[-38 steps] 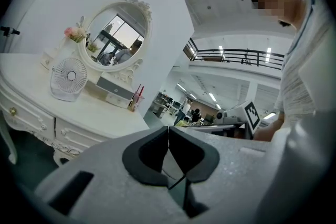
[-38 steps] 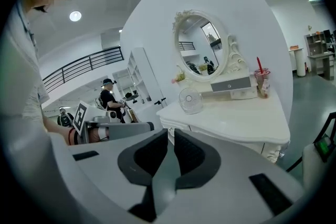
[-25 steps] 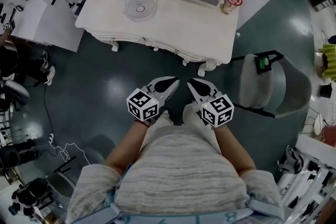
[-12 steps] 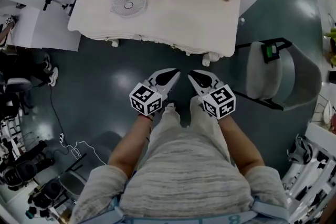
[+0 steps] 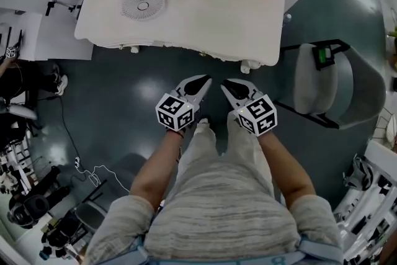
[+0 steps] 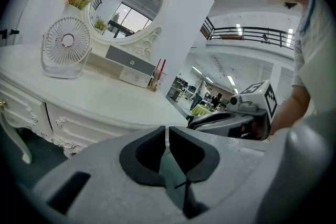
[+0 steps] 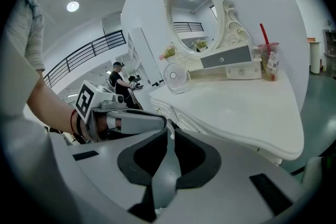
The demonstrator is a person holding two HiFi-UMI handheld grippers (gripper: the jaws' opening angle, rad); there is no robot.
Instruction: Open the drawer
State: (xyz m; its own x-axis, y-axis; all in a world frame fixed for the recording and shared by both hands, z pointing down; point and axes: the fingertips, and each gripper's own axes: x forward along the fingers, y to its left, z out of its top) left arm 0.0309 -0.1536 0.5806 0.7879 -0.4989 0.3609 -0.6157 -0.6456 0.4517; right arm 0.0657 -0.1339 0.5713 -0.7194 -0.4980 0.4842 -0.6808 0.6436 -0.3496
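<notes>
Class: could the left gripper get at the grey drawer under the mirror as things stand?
Probably yes: only open floor lies between the left gripper and the dressing table, whose bare top fronts the grey drawer, and the fan stands aside.

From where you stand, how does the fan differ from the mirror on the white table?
The mirror is oval with a carved frame; the fan is round with a grille. The mirror is larger than the fan. The mirror stands behind the drawer box, the fan beside it. Both are white and upright.
</notes>
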